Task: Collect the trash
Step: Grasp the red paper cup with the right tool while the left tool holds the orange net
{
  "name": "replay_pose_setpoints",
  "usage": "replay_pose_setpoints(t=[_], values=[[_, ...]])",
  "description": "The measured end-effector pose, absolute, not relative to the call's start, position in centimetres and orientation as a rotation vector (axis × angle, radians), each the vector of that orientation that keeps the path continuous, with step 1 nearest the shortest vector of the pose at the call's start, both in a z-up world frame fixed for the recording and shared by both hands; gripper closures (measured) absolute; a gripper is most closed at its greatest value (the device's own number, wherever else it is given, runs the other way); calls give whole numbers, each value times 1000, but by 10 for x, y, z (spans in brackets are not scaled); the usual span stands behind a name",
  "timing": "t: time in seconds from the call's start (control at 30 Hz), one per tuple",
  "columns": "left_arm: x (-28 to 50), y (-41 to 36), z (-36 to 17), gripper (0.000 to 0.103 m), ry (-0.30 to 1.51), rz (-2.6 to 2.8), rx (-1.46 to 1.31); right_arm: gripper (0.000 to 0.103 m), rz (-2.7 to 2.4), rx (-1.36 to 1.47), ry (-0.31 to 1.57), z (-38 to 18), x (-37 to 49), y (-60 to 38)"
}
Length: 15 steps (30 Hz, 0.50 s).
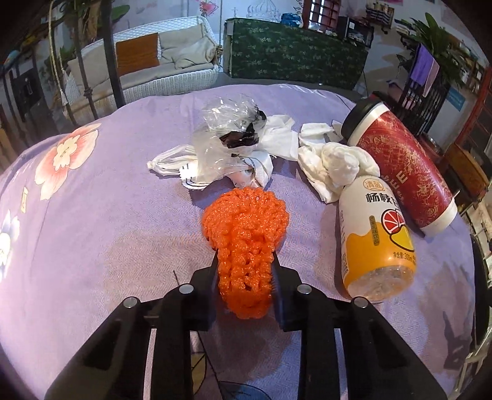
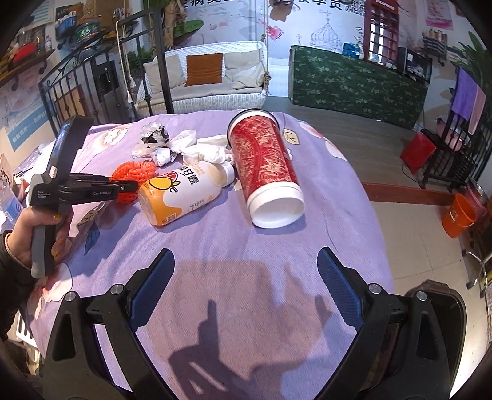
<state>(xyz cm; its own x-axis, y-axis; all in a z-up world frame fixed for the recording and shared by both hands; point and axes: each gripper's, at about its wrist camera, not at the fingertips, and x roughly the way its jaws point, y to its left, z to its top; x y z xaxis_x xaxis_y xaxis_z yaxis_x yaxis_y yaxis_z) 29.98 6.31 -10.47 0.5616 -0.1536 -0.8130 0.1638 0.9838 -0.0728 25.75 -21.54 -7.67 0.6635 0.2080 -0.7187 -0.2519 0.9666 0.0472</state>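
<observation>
Pickup step: left gripper clamped on the orange net, frame centre. Right gripper fingers wide apart, empty. Next: carry the net to a bin, none clearly identifiable; bottle and red cup remain.

The left wrist view looks along its fingers low over the purple cloth, close to the orange net. The right wrist view sits higher and farther back, facing the same way. Both share the bottle, cup, tissues and sofa.

White wicker swing sofa with orange cushion — green-clothed counter beside it, painted mural wall behind.
</observation>
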Motion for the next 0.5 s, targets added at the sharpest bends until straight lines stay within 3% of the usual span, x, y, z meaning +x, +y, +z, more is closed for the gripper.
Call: replay_pose_setpoints(t=[0.5], values=[[221, 69, -61, 77, 814, -188, -75, 10, 283, -83, 887, -71, 363, -203]])
